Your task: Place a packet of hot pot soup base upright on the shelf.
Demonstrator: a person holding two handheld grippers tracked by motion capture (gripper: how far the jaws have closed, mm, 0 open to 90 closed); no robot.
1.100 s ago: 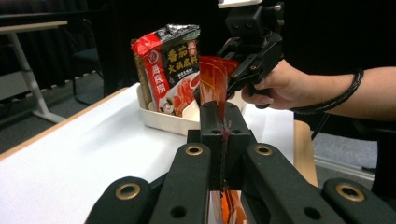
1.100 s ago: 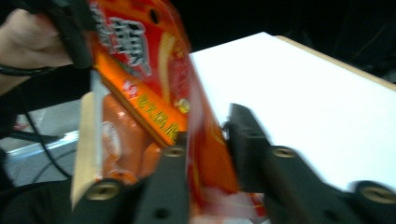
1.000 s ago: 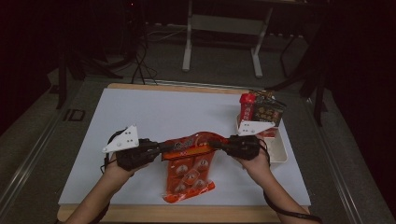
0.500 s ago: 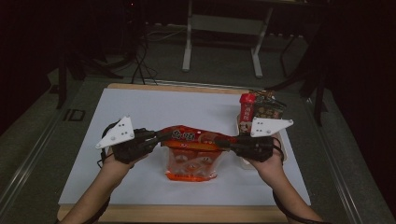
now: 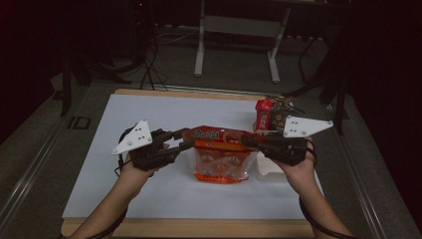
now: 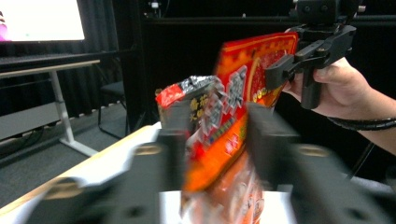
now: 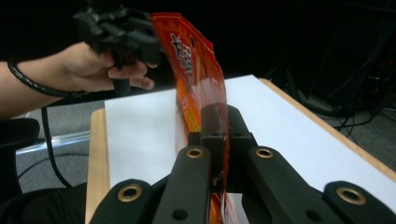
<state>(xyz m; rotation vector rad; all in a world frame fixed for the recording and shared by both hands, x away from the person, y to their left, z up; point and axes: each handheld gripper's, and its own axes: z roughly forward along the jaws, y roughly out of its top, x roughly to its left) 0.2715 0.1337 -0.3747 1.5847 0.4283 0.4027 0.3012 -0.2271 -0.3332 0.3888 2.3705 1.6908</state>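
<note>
Snack bag (image 5: 221,154): an orange-red packet held up off the white table (image 5: 99,164), stretched between the two grippers by its top edge. Its lower body hangs down toward the sheet; from the high view it cannot be told whether the bottom edge touches the surface.

Left gripper (image 5: 180,142): jaws are pinched on the left end of the bag's top seam. In the left gripper view the jaws are blurred and the bag (image 6: 224,126) passes between them, so the contact line itself is hard to make out; the jaws appear pressed onto the film.

Right gripper (image 5: 251,142): jaws are pressed together on the right end of the top seam. In the right gripper view the bag (image 7: 198,84) stands edge-on, clamped between the two black jaws, and its lower part is cut off by the frame.

The printed text on the bag is too small and dim to read. In each gripper view the opposite hand (image 6: 336,88) (image 7: 88,65) shows farther off, gripping the far corner of the bag.

Behind the right gripper, a red carton (image 5: 263,117) stands upright on the table, partly hidden by the grey plate (image 5: 303,125). A white tray (image 5: 271,169) lies under the right hand (image 5: 298,167), mostly covered. The room beyond the table is dark.
</note>
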